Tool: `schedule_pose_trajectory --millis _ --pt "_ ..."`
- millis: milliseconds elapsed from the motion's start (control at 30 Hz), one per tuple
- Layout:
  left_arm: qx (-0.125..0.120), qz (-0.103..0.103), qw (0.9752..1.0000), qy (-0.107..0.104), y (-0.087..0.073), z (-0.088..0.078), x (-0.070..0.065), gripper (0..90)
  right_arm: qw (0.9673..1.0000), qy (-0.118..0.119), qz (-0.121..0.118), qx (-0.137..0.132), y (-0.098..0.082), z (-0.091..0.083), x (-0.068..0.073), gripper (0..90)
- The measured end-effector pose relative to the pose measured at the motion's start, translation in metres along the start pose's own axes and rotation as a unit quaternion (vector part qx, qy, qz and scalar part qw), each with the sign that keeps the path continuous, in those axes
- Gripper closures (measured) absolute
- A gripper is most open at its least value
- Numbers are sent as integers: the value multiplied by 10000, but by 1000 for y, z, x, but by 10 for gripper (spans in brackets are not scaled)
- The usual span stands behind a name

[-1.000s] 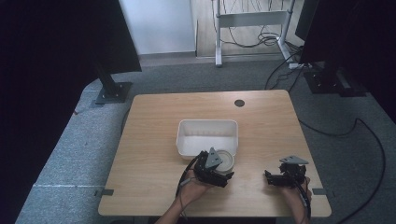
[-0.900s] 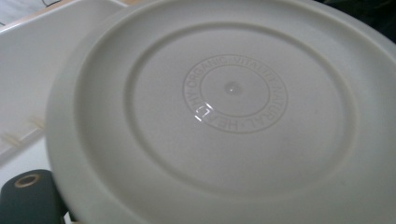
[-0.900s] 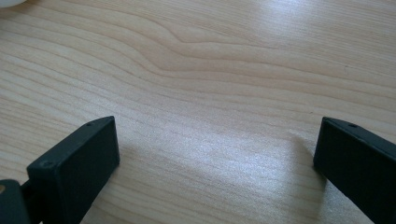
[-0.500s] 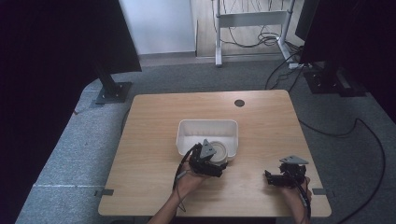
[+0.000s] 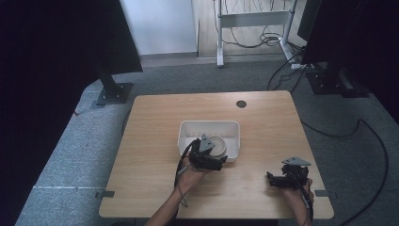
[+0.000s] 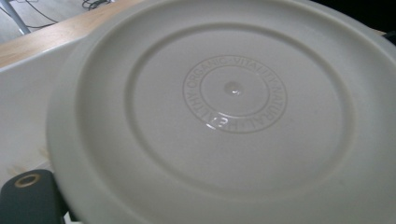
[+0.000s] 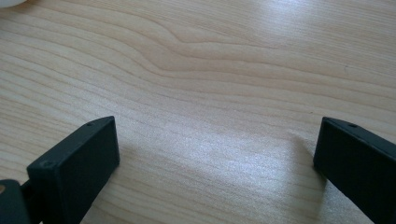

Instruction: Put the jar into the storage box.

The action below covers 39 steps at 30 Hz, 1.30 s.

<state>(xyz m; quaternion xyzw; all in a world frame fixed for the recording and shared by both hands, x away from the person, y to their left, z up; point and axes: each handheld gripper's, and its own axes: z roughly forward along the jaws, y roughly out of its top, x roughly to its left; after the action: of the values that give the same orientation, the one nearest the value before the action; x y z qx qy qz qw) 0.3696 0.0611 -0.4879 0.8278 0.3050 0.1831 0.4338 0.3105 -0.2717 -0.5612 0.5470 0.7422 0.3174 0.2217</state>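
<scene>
A round off-white plate (image 5: 218, 145) with embossed ring lettering (image 6: 233, 93) hangs tilted over the near part of a white rectangular tub (image 5: 209, 124) at the table's middle. My left gripper (image 5: 208, 159) is shut on the plate's near edge; one black finger (image 6: 28, 198) shows at the bottom left of the left gripper view. My right gripper (image 5: 281, 179) rests low at the table's front right, well clear of the tub. Its jaws stand wide open (image 7: 215, 135) over bare wood with nothing between them.
The wooden table (image 5: 150, 141) has a dark round grommet hole (image 5: 241, 104) near its far edge. Black stands (image 5: 113, 92) and cables (image 5: 367, 127) lie on the grey floor around it. The tub's white wall (image 6: 23, 84) shows behind the plate.
My left gripper has carried the plate away from the front of the table and over the tub's near edge. The right gripper has stayed where it was.
</scene>
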Motion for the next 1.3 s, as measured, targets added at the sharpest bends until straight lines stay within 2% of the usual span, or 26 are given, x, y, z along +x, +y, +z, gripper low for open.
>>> schedule_pose_trajectory --millis 467,733,1033,1300 --pt "-13 -40 9995 325 1 18 15 103 10000 1 1 0 0 0 0 0" --pt "-9 -237 9987 455 -1 27 22 103 10000 1 3 -1 0 0 0 0" --pt "56 -265 9973 679 -6 37 22 103 10000 1 0 -1 0 0 0 0" --pt "163 -378 9954 864 -12 48 20 103 10000 1 1 -2 0 0 0 0"
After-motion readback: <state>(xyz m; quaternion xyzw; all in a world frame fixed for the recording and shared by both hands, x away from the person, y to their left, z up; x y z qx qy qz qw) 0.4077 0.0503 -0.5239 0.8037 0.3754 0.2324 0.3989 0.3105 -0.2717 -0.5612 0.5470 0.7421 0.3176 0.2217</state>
